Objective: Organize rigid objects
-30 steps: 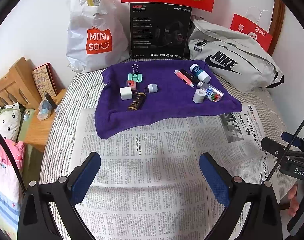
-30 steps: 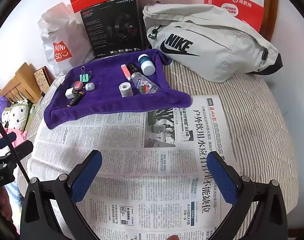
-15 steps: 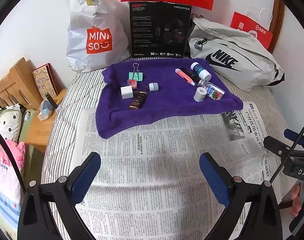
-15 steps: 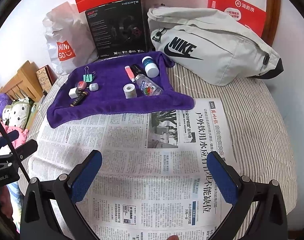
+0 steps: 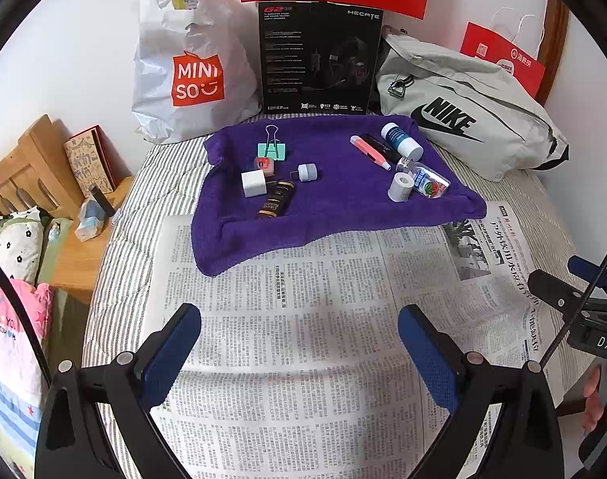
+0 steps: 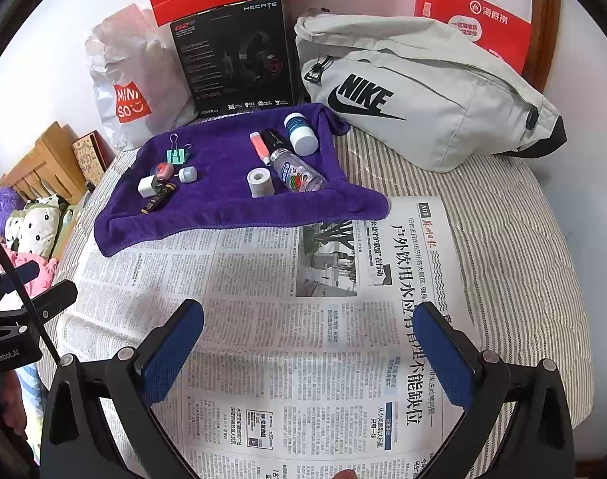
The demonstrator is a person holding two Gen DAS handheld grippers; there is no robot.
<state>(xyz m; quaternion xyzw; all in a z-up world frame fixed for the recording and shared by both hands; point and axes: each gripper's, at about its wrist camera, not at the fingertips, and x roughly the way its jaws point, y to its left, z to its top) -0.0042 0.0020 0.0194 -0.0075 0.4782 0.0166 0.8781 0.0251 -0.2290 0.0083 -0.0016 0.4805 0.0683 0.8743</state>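
Both claws, left (image 5: 299,353) and right (image 6: 309,353), gape wide and empty, pulled slightly back over the newspaper (image 5: 303,319); towel (image 5: 343,207) items unmoved.

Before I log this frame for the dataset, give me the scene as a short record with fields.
surface: striped bed cover with a newspaper spread on it
work area: purple towel beyond the newspaper
on the towel, left group: green binder clip, white cube, dark tube
on the towel, right group: pink marker, white-capped bottle, tape roll, clear bottle
backdrop: black box, grey bag
left gripper: open, empty, above the newspaper
right gripper: open, empty, above the newspaper
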